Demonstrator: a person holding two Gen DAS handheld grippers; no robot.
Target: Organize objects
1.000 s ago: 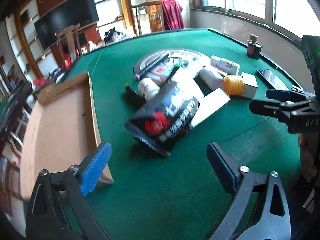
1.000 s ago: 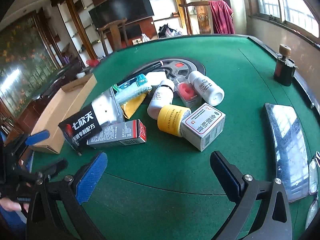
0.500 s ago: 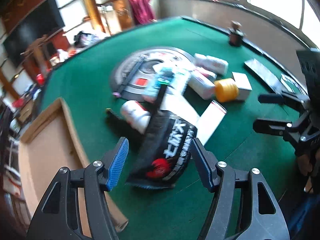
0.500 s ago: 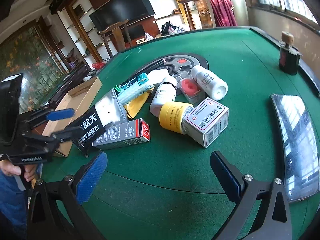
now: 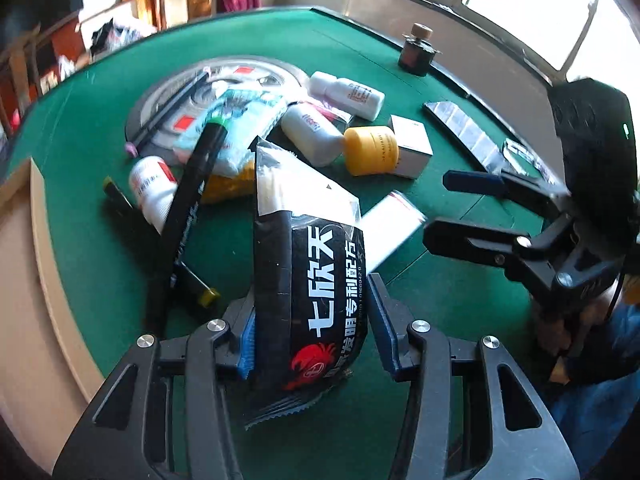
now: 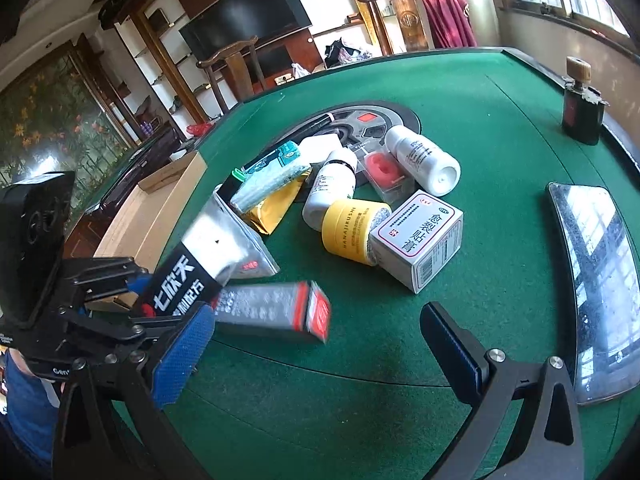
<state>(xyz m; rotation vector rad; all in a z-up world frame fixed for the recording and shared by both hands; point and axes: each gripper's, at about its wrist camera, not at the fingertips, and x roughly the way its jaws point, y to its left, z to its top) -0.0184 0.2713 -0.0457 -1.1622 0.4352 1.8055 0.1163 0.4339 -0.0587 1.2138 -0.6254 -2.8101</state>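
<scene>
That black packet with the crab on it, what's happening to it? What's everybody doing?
A person is tidying a pile of things on a green table, using a gripper in each hand. The left gripper is closed around the black packet, pinching its lower end. The right gripper is open, holds nothing and hangs above the table near a yellow jar and a white box. An open cardboard box sits at the table's edge.
</scene>
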